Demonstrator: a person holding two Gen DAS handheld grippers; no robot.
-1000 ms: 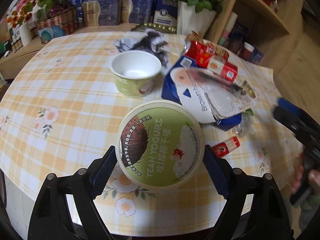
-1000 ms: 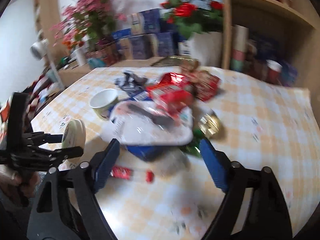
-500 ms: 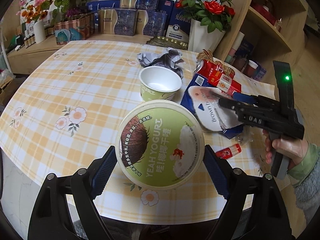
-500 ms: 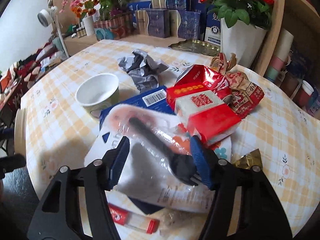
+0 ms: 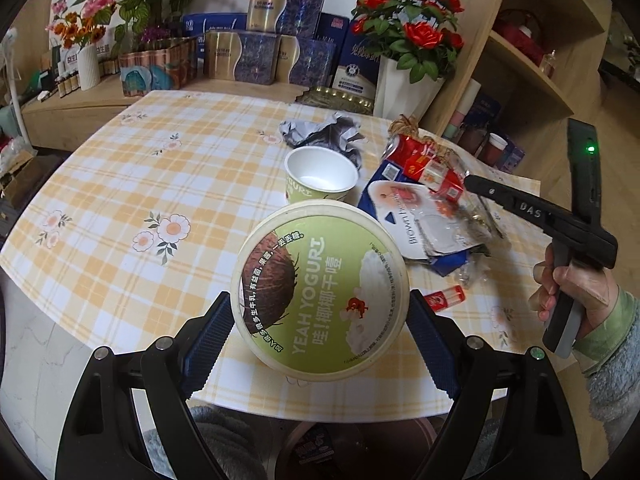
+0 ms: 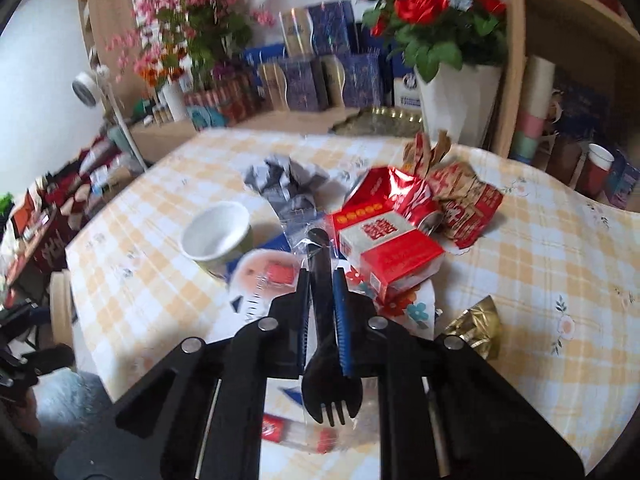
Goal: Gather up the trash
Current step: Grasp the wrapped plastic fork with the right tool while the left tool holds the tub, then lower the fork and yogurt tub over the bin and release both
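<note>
You are holding the yogurt lid (image 5: 320,292) in your left gripper (image 5: 320,328), its two blue pads (image 5: 210,340) pressing the rim on either side, out over the near edge of the checked table (image 5: 120,184). A dark round container, likely the bin (image 5: 360,452), is showing below that edge, though it is too shadowed to confirm.

Your right gripper (image 6: 322,292) is clamping the black plastic spork (image 6: 326,376) by its handle, fingers nearly together, tines pointing back toward the camera. Its clear wrapper looks caught in the grip too; how much, you cannot tell.

The rest of the trash is lying in a heap: the green yogurt cup (image 5: 320,178), the crumpled grey foil (image 5: 324,134), the red carton (image 6: 390,254), the blue-and-white pack (image 5: 416,224).

Lift the spork straight up, slowly, since the wrapper may be dragging the carton beside it. Keep the lid level while you do.
</note>
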